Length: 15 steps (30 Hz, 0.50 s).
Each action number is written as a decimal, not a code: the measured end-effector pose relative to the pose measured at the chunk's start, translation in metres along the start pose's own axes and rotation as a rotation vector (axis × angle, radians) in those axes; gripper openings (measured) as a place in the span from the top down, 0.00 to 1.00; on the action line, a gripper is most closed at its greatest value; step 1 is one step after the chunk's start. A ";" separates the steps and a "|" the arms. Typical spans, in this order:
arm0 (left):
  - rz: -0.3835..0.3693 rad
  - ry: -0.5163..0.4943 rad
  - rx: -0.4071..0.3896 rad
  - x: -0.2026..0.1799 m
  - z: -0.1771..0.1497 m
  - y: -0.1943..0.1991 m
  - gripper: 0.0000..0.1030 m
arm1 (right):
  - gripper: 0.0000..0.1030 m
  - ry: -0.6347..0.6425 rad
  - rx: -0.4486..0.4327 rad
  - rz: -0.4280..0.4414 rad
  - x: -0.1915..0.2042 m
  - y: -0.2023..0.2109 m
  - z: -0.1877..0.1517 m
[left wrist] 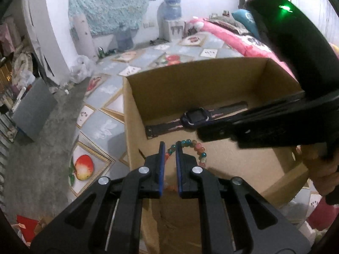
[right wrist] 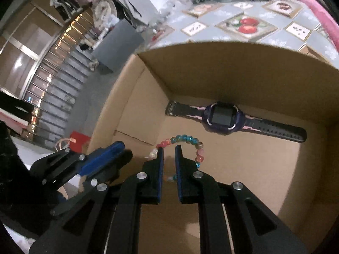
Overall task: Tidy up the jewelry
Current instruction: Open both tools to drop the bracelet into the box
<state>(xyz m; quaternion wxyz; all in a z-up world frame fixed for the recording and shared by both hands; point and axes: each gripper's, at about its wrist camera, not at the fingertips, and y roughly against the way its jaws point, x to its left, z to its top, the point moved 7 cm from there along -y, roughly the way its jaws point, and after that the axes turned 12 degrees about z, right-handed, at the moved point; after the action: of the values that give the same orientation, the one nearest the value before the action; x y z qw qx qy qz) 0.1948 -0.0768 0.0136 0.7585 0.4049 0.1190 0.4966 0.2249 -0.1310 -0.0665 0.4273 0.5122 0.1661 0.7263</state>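
Note:
An open cardboard box (left wrist: 211, 78) (right wrist: 254, 72) stands on the floor. A purple smartwatch (left wrist: 196, 117) (right wrist: 224, 118) lies flat on its bottom by the far wall. A colourful beaded bracelet (left wrist: 199, 148) (right wrist: 186, 140) lies on the bottom in front of the watch. My left gripper (left wrist: 170, 146) is slightly open and empty above the box's near wall; it also shows in the right wrist view (right wrist: 118, 150). My right gripper (right wrist: 169, 149) is slightly open inside the box over the bracelet, holding nothing; it also shows in the left wrist view (left wrist: 203, 134).
The box sits on a patterned floor mat (left wrist: 110, 105) with fruit pictures. A grey box (left wrist: 31, 110) and clutter lie to the left. Pink bedding (left wrist: 233, 38) is behind the box. A red item (right wrist: 79, 138) lies by the box's left side.

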 end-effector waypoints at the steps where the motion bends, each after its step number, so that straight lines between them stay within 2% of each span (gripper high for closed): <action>1: 0.005 0.007 -0.011 0.002 -0.001 0.005 0.91 | 0.89 0.009 -0.022 -0.005 0.000 0.007 0.001; 6: 0.000 0.063 -0.112 0.015 -0.005 0.044 0.90 | 0.88 0.084 -0.164 0.021 0.020 0.064 -0.015; 7: -0.012 0.080 -0.141 0.018 -0.008 0.057 0.88 | 0.85 0.115 -0.194 0.028 0.028 0.078 -0.024; 9: -0.042 0.107 -0.180 0.022 -0.014 0.077 0.82 | 0.65 0.175 -0.252 0.029 0.041 0.104 -0.042; 10: -0.069 0.123 -0.200 0.023 -0.019 0.089 0.81 | 0.51 0.208 -0.283 0.030 0.047 0.115 -0.052; 12: -0.112 0.138 -0.222 0.022 -0.031 0.105 0.76 | 0.47 0.283 -0.331 0.023 0.060 0.136 -0.084; 15: -0.184 0.138 -0.220 0.012 -0.058 0.122 0.74 | 0.46 0.284 -0.320 0.018 0.059 0.143 -0.122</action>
<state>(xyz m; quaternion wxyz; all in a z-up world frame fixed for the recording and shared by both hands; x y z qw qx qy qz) 0.0867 -0.0155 0.0681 0.8307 0.2716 0.1521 0.4616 0.0464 -0.1432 0.0151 0.4688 0.3317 0.1024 0.8122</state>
